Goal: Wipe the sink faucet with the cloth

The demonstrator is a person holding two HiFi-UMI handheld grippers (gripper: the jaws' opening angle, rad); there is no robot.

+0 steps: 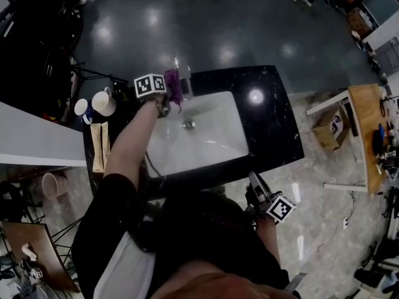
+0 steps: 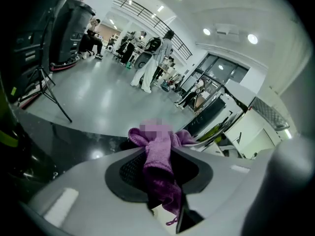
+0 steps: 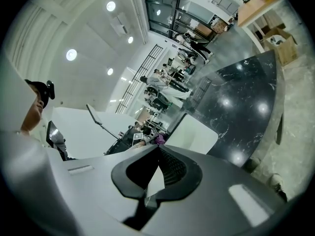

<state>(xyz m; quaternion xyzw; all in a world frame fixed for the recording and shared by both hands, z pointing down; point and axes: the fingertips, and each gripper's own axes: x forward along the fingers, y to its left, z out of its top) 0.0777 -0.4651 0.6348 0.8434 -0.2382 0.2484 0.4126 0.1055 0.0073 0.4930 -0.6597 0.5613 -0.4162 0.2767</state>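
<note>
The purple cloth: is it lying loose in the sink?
No, the purple cloth is clamped in the jaws of the left tool, as the left gripper view shows.

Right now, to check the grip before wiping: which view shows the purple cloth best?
The left gripper view: the purple cloth fills its middle, pinched in the jaws of the left gripper. The head view shows only a small purple bunch near the back edge of the sink; the right gripper view, a tiny distant purple speck.
</note>
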